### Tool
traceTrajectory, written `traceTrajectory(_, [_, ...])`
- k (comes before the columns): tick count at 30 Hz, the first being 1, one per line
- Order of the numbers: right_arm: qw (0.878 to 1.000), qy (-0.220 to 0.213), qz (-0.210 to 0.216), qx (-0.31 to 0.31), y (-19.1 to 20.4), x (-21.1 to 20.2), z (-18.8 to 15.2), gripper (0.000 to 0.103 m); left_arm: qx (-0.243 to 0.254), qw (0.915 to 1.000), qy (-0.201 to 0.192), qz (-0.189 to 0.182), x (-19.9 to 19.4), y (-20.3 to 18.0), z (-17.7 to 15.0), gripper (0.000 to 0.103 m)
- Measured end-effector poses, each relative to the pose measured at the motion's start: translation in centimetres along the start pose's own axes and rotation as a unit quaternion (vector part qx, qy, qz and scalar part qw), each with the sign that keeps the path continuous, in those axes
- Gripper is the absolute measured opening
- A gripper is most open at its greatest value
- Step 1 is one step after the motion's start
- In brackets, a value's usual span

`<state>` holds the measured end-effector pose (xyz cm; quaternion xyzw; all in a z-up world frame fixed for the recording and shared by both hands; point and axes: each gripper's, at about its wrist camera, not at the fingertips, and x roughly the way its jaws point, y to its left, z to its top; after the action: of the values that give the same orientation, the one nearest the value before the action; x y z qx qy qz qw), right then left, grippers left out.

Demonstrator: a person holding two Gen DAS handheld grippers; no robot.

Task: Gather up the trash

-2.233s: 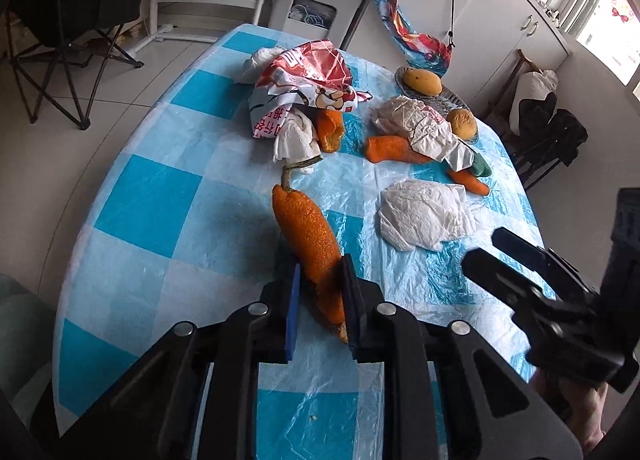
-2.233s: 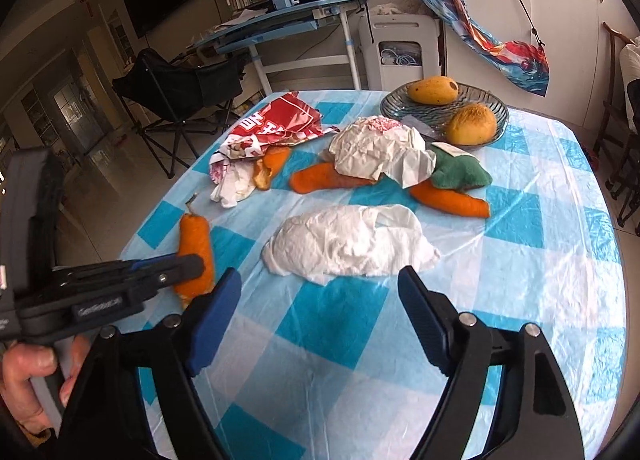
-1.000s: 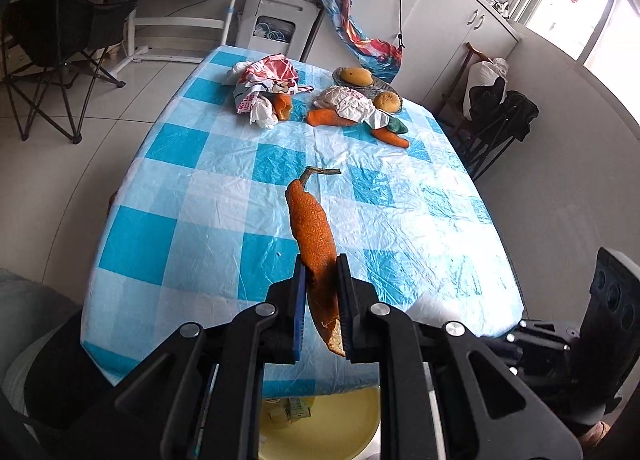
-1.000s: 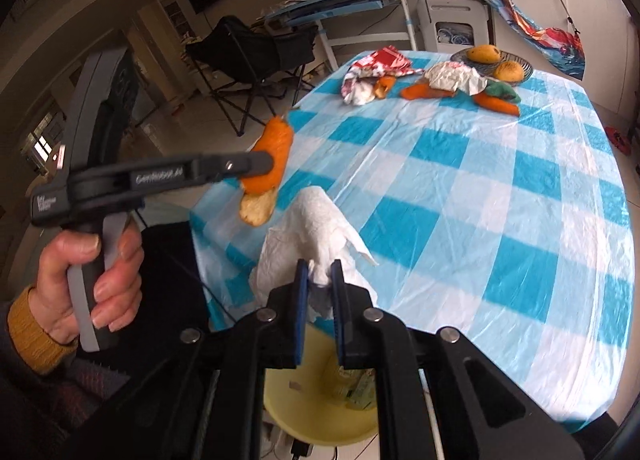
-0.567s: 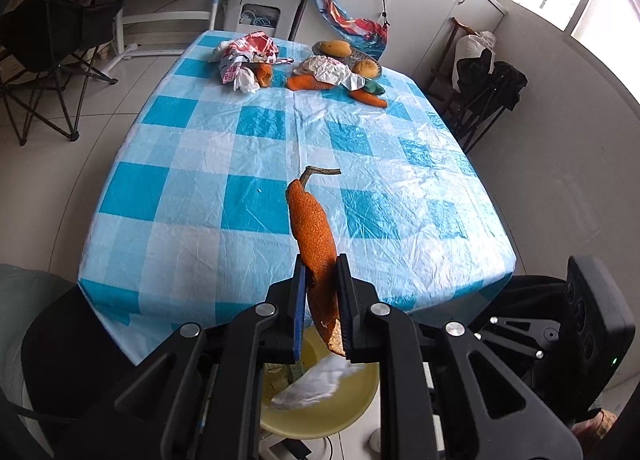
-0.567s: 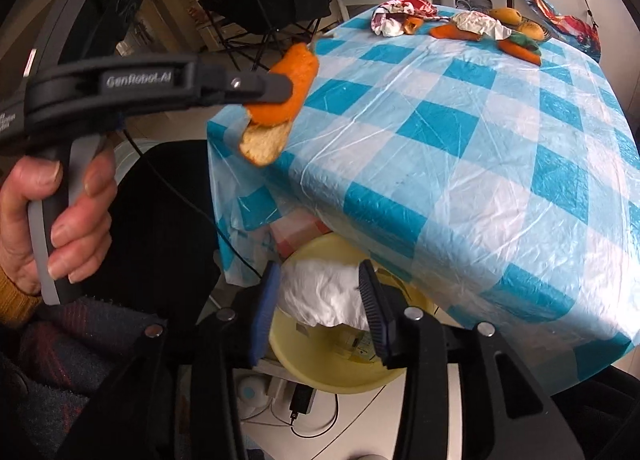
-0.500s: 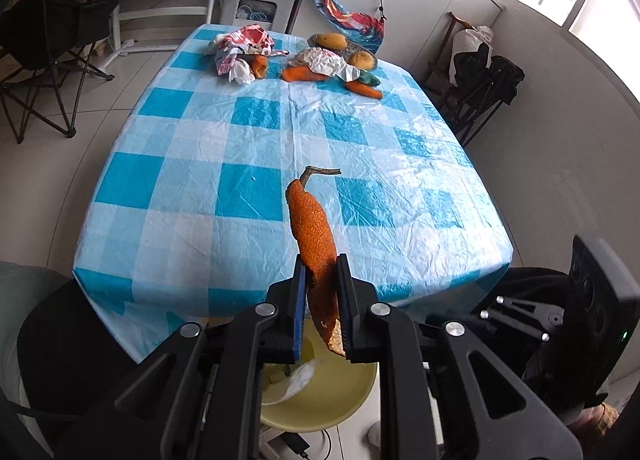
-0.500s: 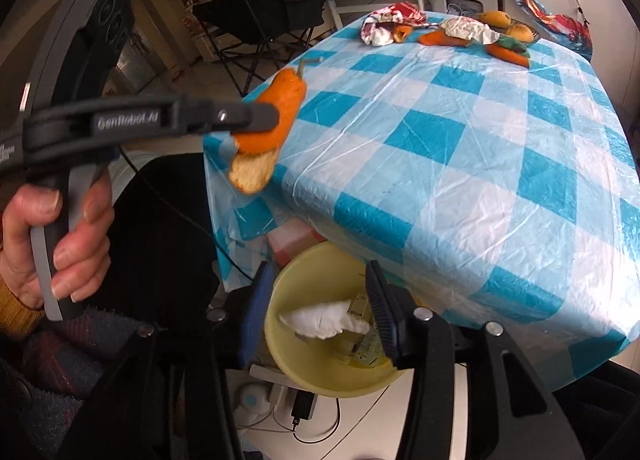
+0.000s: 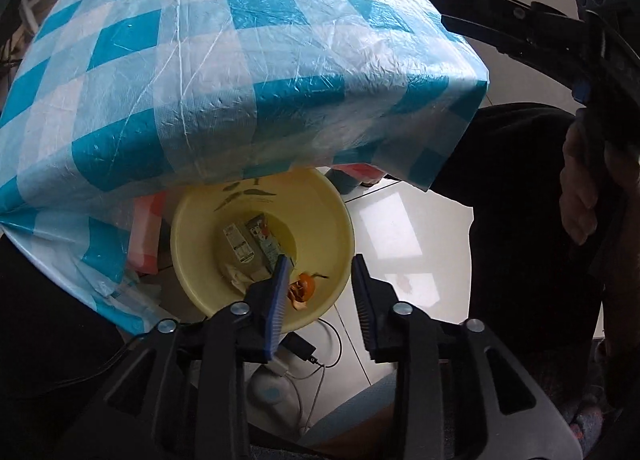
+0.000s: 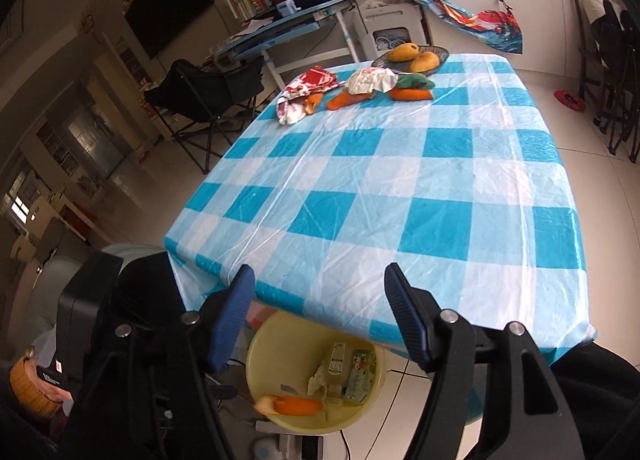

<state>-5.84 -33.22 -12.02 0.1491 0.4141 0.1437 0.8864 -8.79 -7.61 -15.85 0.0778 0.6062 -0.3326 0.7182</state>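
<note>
In the left wrist view, the draped edge of the blue-and-white checked tablecloth (image 9: 248, 71) is seen overhanging part of the yellow basin (image 9: 192, 260) on the floor, so that the basin's far rim is hidden. A charger and cables (image 9: 304, 352) lie on the tiles just beside the basin, and bare pale floor is seen to its right. The left gripper (image 9: 320, 292) is held above the basin; its jaws have just been opening and nothing is gripped between them. In the basin an orange peel (image 9: 304, 290) lies next to a flattened carton (image 9: 252, 248). The right gripper (image 9: 520, 31) is seen at the upper right, clear of the table.

In the right wrist view, the near half of the tablecloth (image 10: 400, 179) is bare, and the remaining trash (image 10: 312, 93) is gathered at the far end beside a fruit plate (image 10: 436, 53). A folding chair (image 10: 208, 99) stands off the table's far left corner. The right gripper (image 10: 320, 324) has just been opening too; its jaws stand wide and empty over the table edge. Below, the yellow basin (image 10: 256, 348) holds the orange peel (image 10: 296, 406), the carton (image 10: 352, 372) and crumpled white paper (image 10: 320, 378).
</note>
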Motion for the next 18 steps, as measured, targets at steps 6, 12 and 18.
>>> traceTrajectory(6, [0.999, -0.009, -0.039, 0.01, -1.6, -0.1, 1.6, 0.071, -0.049, 0.992, -0.113, 0.029, -4.4, 2.9, 3.4, 0.061])
traceTrajectory(12, [0.995, -0.023, -0.092, 0.005, -3.1, 1.9, 5.1, 0.079, -0.135, 0.9684, -0.186, 0.097, -5.6, 8.5, 9.7, 0.077])
traceTrajectory(18, [0.989, -0.012, -0.149, 0.003, -5.5, 6.2, 8.9, 0.085, -0.175, 0.9522, -0.201, 0.149, -3.3, 13.6, 15.8, 0.084])
